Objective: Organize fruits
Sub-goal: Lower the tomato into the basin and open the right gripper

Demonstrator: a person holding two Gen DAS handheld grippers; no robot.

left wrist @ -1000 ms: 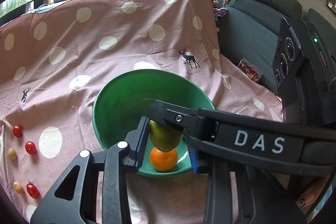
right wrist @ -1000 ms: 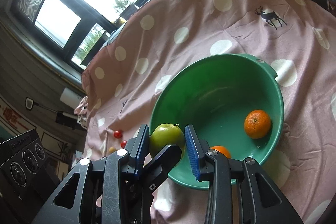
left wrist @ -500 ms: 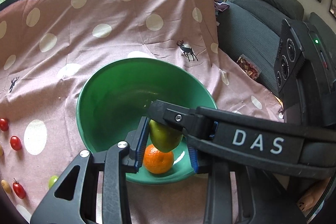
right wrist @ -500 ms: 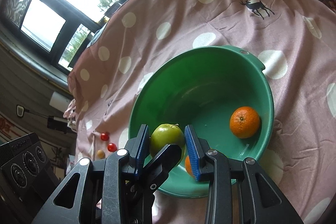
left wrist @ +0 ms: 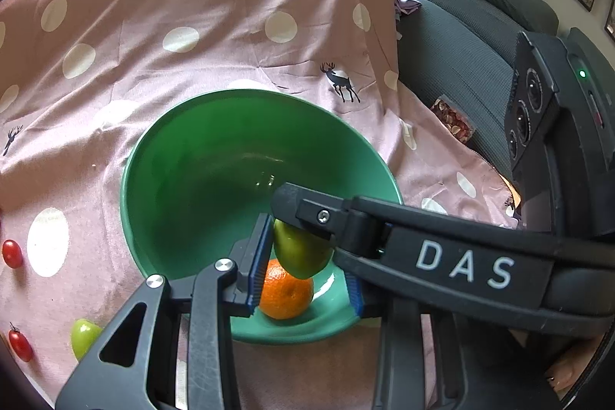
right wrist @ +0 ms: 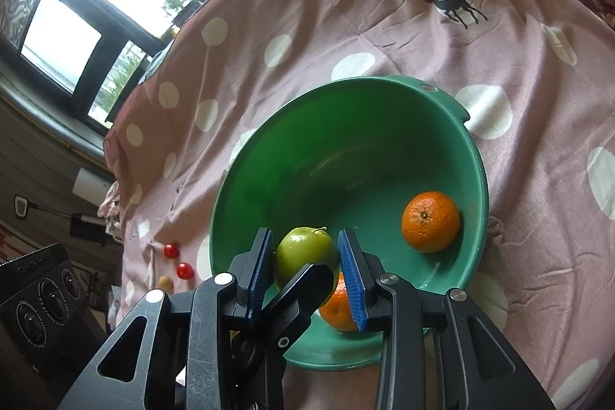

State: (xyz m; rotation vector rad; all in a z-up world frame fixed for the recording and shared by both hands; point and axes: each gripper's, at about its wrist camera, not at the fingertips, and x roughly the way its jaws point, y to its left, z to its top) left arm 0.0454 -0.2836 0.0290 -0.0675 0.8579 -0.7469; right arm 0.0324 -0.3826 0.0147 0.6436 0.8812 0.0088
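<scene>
Right gripper [right wrist: 305,268] clamps the green apple [right wrist: 305,256] across its waxy, firm middle above the green basin [right wrist: 442,95], left gripper [left wrist: 305,266] spread empty.

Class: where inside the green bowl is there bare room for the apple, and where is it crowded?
Free: floor and far wall of the bowl, left of the right-hand orange. Crowded: the near rim, where another orange sits beneath the apple.

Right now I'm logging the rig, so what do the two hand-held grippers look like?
Both are matte black plastic frames with triangular cutouts, silver pivot bolts and ribbed blue pads. The right hand-held gripper bears white "DAS" lettering; the left hand-held gripper shows none here.
</scene>
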